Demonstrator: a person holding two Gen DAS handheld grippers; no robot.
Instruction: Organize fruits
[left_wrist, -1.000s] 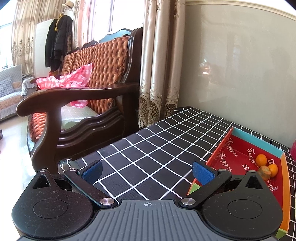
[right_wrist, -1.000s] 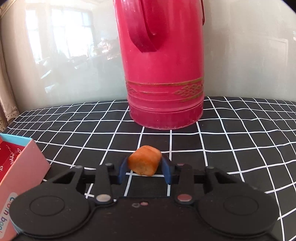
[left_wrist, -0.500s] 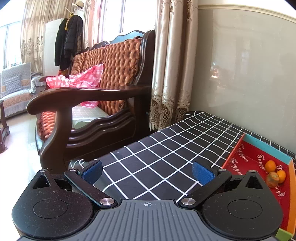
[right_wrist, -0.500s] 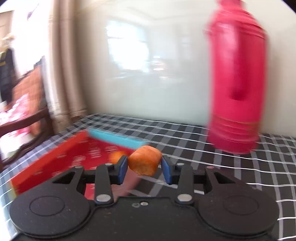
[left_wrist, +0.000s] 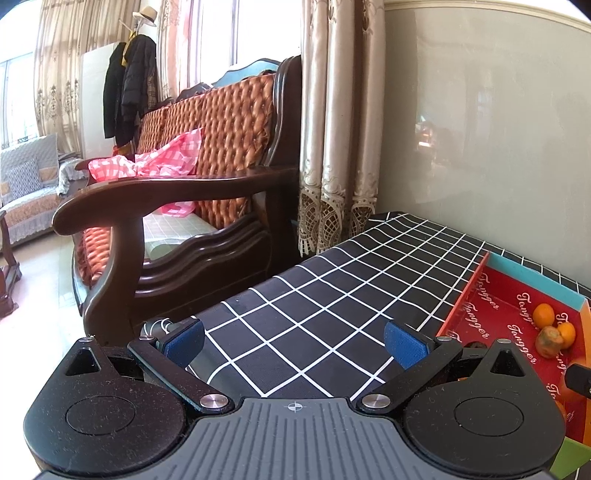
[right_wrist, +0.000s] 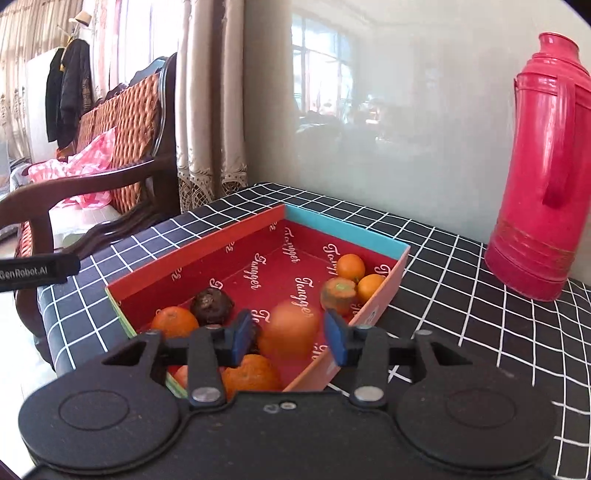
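Note:
A red cardboard box (right_wrist: 192, 254) lies on the black checked tablecloth (right_wrist: 443, 258). It holds several oranges (right_wrist: 351, 266), a greenish-orange fruit (right_wrist: 338, 295) and a dark fruit (right_wrist: 211, 305). My right gripper (right_wrist: 290, 334) hovers over the box's near corner with its jaws opening. A blurred orange fruit (right_wrist: 291, 328) sits between the pads with a gap on each side, free of them. My left gripper (left_wrist: 293, 338) stands open over the cloth left of the box (left_wrist: 465, 295), with nothing between its fingers.
A tall red thermos (right_wrist: 543, 166) stands at the back right by the wall. A wooden sofa (left_wrist: 184, 206) and curtains (left_wrist: 332, 147) lie beyond the table's left edge. The left gripper's body (right_wrist: 37, 271) shows at the left of the right wrist view.
My right gripper swung left from in front of the thermos to above the box. Its jaws spread and let go of the orange fruit. The left gripper barely moved.

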